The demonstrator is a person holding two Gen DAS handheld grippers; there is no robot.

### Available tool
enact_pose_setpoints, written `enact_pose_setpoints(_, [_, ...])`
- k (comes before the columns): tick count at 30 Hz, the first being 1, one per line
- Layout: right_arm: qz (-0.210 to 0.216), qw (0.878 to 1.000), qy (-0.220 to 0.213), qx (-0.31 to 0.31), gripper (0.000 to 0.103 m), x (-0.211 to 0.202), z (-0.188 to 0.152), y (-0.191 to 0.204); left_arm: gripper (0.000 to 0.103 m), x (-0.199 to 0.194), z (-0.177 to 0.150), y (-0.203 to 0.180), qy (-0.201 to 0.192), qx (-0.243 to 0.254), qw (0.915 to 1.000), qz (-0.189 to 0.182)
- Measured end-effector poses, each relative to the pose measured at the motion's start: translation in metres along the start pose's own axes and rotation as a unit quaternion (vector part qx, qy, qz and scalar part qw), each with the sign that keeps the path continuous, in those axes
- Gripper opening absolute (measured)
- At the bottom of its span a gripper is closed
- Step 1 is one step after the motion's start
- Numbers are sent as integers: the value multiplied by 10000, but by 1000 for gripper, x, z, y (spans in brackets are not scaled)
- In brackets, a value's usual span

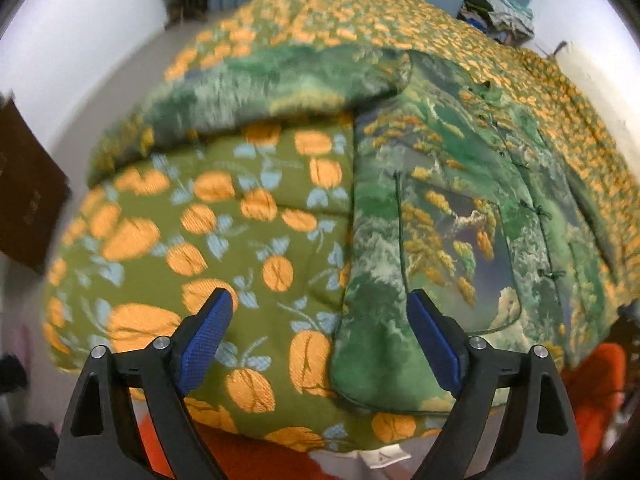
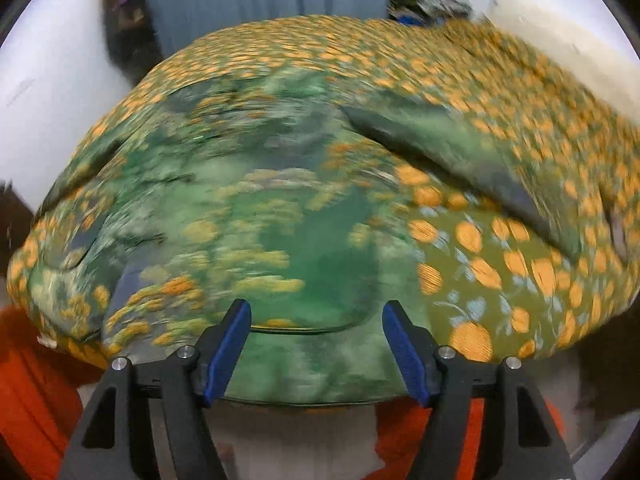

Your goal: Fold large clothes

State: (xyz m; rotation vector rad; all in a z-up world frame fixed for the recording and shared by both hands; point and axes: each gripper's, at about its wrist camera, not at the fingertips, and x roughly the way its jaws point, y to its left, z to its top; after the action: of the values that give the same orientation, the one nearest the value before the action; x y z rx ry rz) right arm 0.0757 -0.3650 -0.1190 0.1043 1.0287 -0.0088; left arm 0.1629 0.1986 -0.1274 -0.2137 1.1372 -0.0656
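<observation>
Jacket (image 1: pixel 440 184), 1 large padded piece in a green landscape print, lies spread on the bedspread (image 1: pixel 256 236), which is olive with orange fruit shapes. From my left wrist view, 1 sleeve (image 1: pixel 256 88) stretches out to the left across the bedspread, its end smeared by blur, and the body runs down the right half with a line of small knot buttons I cannot count for certain. The hem corner reaches the near edge of the bed, between the fingers of my left gripper (image 1: pixel 320 344). Its 2 blue pads (image 1: pixel 208 340) stand wide apart and grip nothing; they hang above the cloth, as far as I can tell.

At the far right a heap of clothes (image 1: pixel 496 12) sits behind the bed, too small to sort out. Orange fabric (image 1: pixel 596 384) shows below the bed edge, cut off by the frame.

My right wrist view is heavily blurred. The jacket fills its left and middle, a second sleeve (image 2: pixel 460 152) angling off to the right. My right gripper (image 2: pixel 316 352) is parted, nothing clamped, over the hem.
</observation>
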Motion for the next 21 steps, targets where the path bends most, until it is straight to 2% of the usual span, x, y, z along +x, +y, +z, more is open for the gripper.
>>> enact_pose_setpoints(2, [191, 9996, 152, 153, 72, 8, 0, -18, 91, 16, -5, -1, 319, -82, 9985, -439])
enact_pose_setpoints(3, [279, 9990, 288, 176, 72, 15, 0, -24, 91, 23, -10, -6, 454, -29, 9975, -543])
enact_pose_setpoints(8, [469, 9962, 687, 244, 72, 51, -3, -37, 94, 53, -28, -48, 742, 640, 9939, -515])
enact_pose_setpoints(10, [472, 9955, 761, 306, 72, 64, -4, -41, 99, 60, -32, -52, 776, 647, 9939, -438])
enact_pose_setpoints(13, [650, 9932, 868, 434, 73, 77, -7, -46, 99, 62, -35, -52, 767, 503, 9946, -490])
enact_pose_setpoints(15, [844, 9910, 894, 534, 73, 80, -8, -48, 91, 60, -39, -54, 778, 522, 9941, -553])
enact_pose_setpoints(17, [971, 9896, 906, 560, 70, 78, -8, -50, 71, 58, -42, -59, 827, 569, 9928, -654])
enact_pose_setpoints(18, [1031, 9889, 916, 545, 66, 77, -7, -49, 64, 56, -44, -62, 828, 605, 9925, -670])
enact_pose_setpoints(19, [1046, 9890, 913, 513, 52, 75, -7, -48, 50, 55, -45, -64, 820, 643, 9923, -667])
enact_pose_setpoints(20, [1036, 9894, 903, 473, 47, 73, -7, -47, 39, 53, -44, -66, 802, 693, 9924, -630])
enact_pose_setpoints(21, [1028, 9896, 897, 447, 38, 71, -6, -46, 35, 53, -43, -67, 788, 717, 9924, -613])
